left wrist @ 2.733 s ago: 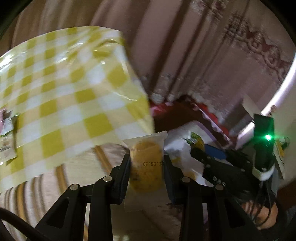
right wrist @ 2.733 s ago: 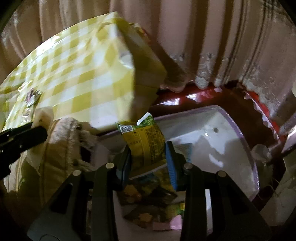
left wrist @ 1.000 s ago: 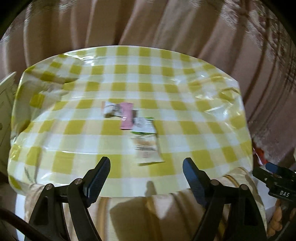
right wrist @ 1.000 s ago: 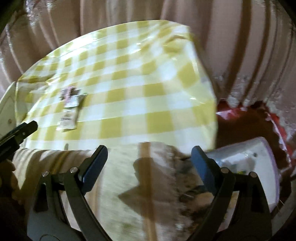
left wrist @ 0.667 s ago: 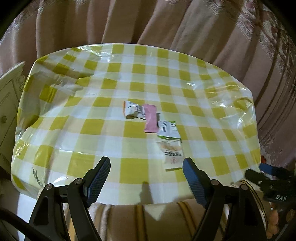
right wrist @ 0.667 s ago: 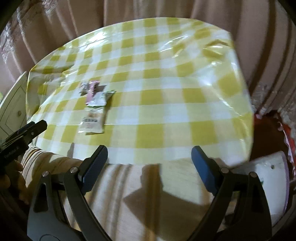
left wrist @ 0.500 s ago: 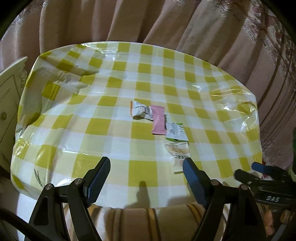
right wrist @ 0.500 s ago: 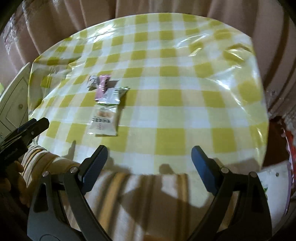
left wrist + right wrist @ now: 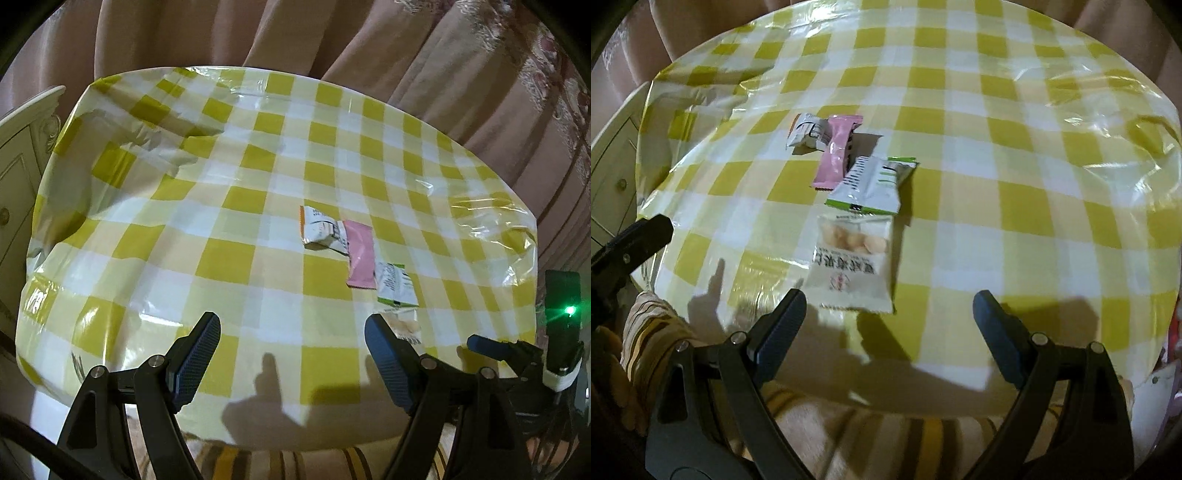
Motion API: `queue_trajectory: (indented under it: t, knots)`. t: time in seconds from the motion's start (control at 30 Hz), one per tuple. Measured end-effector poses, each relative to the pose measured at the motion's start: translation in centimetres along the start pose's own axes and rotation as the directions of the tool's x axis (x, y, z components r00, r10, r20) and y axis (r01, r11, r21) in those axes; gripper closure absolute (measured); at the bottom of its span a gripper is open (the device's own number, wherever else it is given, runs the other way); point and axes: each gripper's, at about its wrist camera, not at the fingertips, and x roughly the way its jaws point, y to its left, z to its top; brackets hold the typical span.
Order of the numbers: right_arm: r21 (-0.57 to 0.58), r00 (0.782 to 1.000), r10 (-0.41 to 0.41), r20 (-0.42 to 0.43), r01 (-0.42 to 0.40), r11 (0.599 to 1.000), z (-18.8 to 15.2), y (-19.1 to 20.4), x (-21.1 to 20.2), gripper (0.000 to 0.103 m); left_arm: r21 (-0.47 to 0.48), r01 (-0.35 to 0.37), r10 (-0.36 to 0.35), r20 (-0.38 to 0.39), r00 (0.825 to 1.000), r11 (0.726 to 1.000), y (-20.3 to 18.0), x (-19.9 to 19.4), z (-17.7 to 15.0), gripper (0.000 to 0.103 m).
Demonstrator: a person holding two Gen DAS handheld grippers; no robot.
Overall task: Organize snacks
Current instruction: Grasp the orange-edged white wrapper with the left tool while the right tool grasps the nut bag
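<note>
Four snack packets (image 9: 849, 206) lie in a diagonal row, lengthwise.

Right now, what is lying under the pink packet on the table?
The pink packet overlaps one end of the white folded packet and rests on the yellow checked tablecloth. How far the white packet reaches beneath it is covered.

— How do we hold our black left gripper with the blue pads (image 9: 291, 349)?

— We tip it forward and down. Its two fingers stand wide apart, and nothing is between them.

— And our black right gripper with the blue pads (image 9: 889, 325)?

— We point it down more steeply. Its fingers are spread wide too, and they hold nothing. The two grippers are side by side, not touching.
</note>
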Motion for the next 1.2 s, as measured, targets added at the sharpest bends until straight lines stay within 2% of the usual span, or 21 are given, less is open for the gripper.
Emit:
queue_trajectory:
  t: [0.37,0.47,0.53,0.6,0.7,0.9,1.0,1.2]
  knots:
    - [-0.017,0.998,-0.004,-0.069,0.003,1.0,2.2,1.2,3.2,0.013,-0.021,0.0,-0.001,-0.028,1.0,1.0,0.7,3.3,2.6,0.022]
    - [-0.02,0.995,0.003,-0.099,-0.005,1.0,2.4,1.3,4.3,0.02,-0.023,0.002,-0.002,-0.038,0.999,1.0,0.6,4.6,3.4,0.022]
    - [-0.022,0.993,0.003,-0.114,-0.005,1.0,2.4,1.3,4.8,0.032,-0.026,0.006,-0.007,-0.041,0.999,1.0,0.4,5.5,4.0,0.022]
    - [-0.033,0.995,-0.024,-0.101,0.021,0.999,2.5,1.4,4.8,0.042,-0.027,0.017,-0.018,-0.046,0.999,0.999,0.1,6.6,4.7,0.022]
    - [-0.03,0.996,-0.026,-0.083,0.023,0.999,2.5,1.1,4.7,0.049,-0.026,0.025,-0.027,-0.062,0.998,0.999,-0.2,8.6,5.7,0.022]
    - [0.019,0.998,0.023,-0.058,-0.022,1.0,2.5,-0.1,4.4,0.053,-0.008,0.044,-0.044,-0.094,0.995,0.999,-1.5,11.8,7.3,0.022]
    - [0.042,0.999,0.026,-0.043,-0.024,0.999,2.6,-0.7,4.3,0.054,0.001,0.026,-0.026,-0.112,0.993,1.0,-2.0,13.5,7.9,0.023]
    - [0.073,1.0,0.027,-0.008,-0.026,0.997,2.7,-1.8,3.7,0.054,0.013,0.008,-0.006,-0.154,0.988,1.0,-2.5,16.4,8.4,0.033]
